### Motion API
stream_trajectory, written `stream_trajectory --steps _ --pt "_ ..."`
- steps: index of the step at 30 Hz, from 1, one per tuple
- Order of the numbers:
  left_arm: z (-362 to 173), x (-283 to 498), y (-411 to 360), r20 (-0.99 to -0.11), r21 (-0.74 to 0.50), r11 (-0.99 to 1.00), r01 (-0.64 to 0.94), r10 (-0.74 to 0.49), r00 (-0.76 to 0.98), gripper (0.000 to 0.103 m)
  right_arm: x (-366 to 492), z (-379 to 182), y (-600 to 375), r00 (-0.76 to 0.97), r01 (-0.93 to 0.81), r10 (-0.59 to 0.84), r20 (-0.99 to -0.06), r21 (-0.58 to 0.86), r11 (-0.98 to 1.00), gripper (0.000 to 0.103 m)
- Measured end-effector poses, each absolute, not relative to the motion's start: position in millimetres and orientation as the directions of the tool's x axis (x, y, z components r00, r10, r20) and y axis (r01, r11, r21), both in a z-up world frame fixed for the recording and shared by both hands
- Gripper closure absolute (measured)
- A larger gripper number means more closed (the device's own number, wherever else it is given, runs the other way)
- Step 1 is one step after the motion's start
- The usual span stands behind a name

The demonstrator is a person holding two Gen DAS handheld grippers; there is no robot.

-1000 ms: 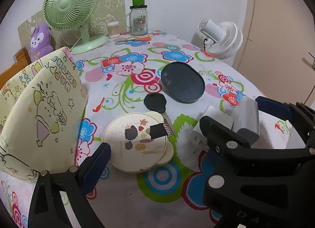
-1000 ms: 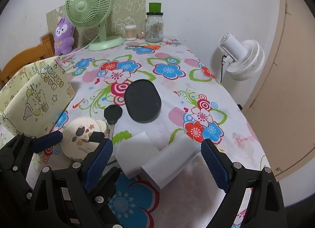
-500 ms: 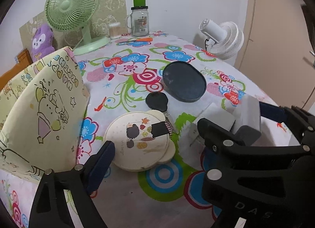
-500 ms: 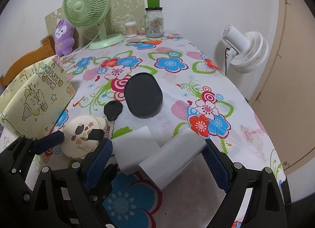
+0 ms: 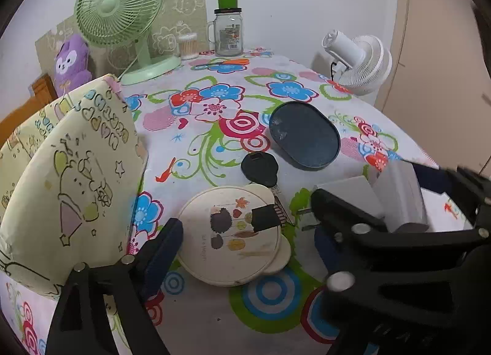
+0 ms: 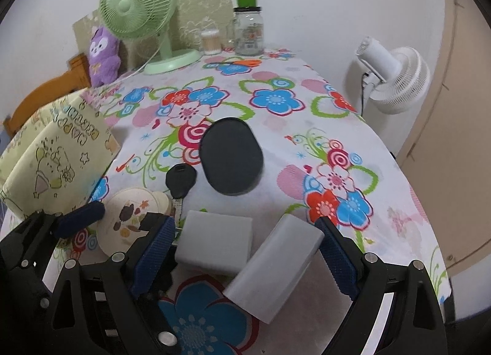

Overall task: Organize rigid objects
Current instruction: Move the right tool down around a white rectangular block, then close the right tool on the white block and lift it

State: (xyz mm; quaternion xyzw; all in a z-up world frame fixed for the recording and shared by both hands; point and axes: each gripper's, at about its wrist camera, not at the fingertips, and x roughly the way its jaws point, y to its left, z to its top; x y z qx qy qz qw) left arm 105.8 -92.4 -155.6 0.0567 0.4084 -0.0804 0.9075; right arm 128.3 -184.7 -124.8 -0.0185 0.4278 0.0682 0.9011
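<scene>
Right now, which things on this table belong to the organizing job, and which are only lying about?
Job:
grey block between the open right gripper fingers
white charger
round mirror
memory card
car key
dark oval tray

Lying about:
green fan
glass jar
purple plush
white fan

I see both views evenly and softly lit, with no single light source in view. Shadows are faint: only a thin dark rim under the black oval tray (image 6: 230, 155) and under the white block (image 6: 214, 243). The white wall (image 6: 322, 2) reads bright without blowing out. The oval tray (image 5: 304, 135) carries a dull pale sheen on its far left part in the left view. Fisheye bending is strong: the table edge (image 6: 399, 171) curves, and black vignette fills the corners. The middle is sharp; the near left finger pad (image 5: 162, 247) and the right rim look soft and smeared.
</scene>
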Motion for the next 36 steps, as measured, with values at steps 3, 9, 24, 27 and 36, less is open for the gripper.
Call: stream_trajectory --steps 3,9,24,27,36 --pt "-159 107 -98 -0.75 0.09 0.978 0.19 -0.059 0.659 0.01 132 -126 -177 0.612 -0.17 0.094 -0.786 -0.015 0.985 0.009" --pt "-158 107 -96 -0.752 0.086 0.981 0.175 -0.051 0.657 0.017 137 -131 -179 0.592 -0.163 0.098 -0.8 0.0 0.987 0.023" --pt "-151 106 -92 -0.737 0.041 0.981 0.19 -0.098 0.668 0.06 142 -130 -181 0.605 -0.105 0.074 -0.793 0.013 0.994 0.027" --pt "-151 107 -94 -0.743 0.043 0.982 0.183 -0.091 0.663 0.041 143 -130 -182 0.605 -0.103 0.07 -0.793 0.009 0.995 0.028" --pt "-156 111 -92 -0.758 0.065 0.989 0.134 -0.038 0.651 0.011 142 -130 -183 0.609 -0.119 0.068 -0.79 -0.006 0.993 0.028"
